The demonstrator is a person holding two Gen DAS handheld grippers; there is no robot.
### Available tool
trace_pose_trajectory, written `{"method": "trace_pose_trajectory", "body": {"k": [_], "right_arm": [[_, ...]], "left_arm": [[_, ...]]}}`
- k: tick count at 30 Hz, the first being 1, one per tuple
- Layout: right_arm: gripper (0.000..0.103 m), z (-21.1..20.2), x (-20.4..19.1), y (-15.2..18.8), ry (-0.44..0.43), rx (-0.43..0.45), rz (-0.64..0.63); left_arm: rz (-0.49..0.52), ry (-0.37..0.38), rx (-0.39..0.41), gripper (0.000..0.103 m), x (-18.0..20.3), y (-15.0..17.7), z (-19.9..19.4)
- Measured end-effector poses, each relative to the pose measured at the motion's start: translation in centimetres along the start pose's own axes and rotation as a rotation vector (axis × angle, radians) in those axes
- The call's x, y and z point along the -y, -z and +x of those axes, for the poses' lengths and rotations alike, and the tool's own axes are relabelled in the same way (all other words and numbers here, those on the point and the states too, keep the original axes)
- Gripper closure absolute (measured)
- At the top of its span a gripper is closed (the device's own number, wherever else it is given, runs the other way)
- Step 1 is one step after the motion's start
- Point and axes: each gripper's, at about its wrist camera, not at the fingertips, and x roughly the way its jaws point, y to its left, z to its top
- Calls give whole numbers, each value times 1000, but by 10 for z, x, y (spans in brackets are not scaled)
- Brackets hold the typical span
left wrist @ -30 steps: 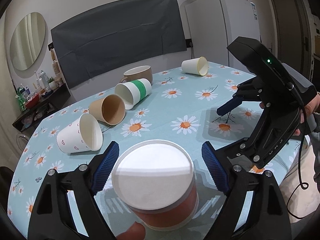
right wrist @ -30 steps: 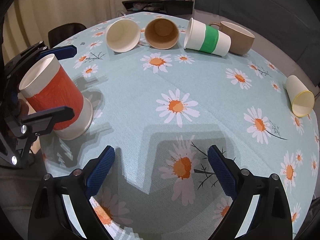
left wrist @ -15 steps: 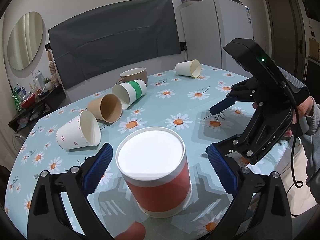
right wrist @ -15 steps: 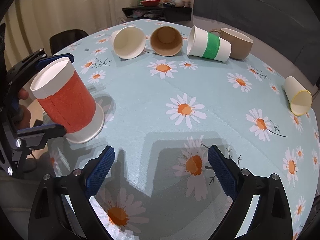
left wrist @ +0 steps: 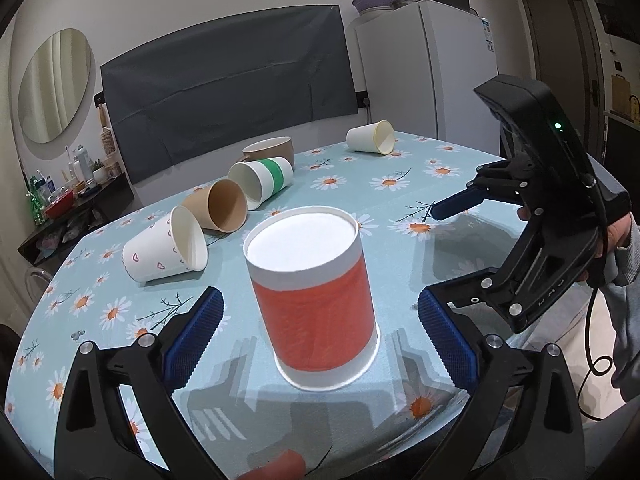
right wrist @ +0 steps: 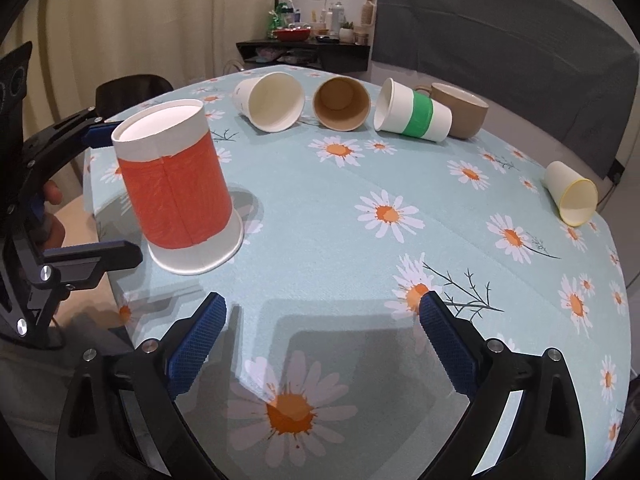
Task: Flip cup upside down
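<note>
Pulled back from the red cup (left wrist: 316, 300). Stands mouth down near the table (left wrist: 400, 184) edge now. Left gripper (left wrist: 320, 336) wide open, holding nothing. Right gripper (right wrist: 322, 344) too. Flip looks done.

Black frames, ribbed blue pads (left wrist: 196, 336), silver screws

The red-sleeved cup (left wrist: 314, 300) stands upside down on the daisy tablecloth (left wrist: 400, 184), its white base uppermost, between the spread blue pads of the left gripper (left wrist: 320, 340), touching neither. Beyond the cup lie a heart-print cup (left wrist: 160, 250), a brown cup (left wrist: 218, 212) and a green-banded cup (left wrist: 264, 180); the right gripper (left wrist: 460, 204) hovers to its right
</note>
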Motion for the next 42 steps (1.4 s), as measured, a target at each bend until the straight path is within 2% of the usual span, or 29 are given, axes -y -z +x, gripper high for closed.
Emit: {"method": "trace_pose_trajectory", "body": {"k": [4, 9, 16, 26, 42], "right_arm": [[9, -14, -18, 10, 78, 81, 39], [8, -33, -33, 26, 142, 177, 166], [8, -55, -39, 42, 179, 265, 345], [8, -58, -50, 49, 205, 251, 378], [8, -56, -61, 47, 237, 240, 334]], "left_arm": [[-25, 6, 1, 7, -1, 9, -3], [-48, -10, -11, 7, -3, 21, -6], [-86, -25, -16, 7, -10, 33, -12], [-126, -31, 5, 7, -21, 37, -20], [-150, -37, -9, 6, -30, 40, -18]]}}
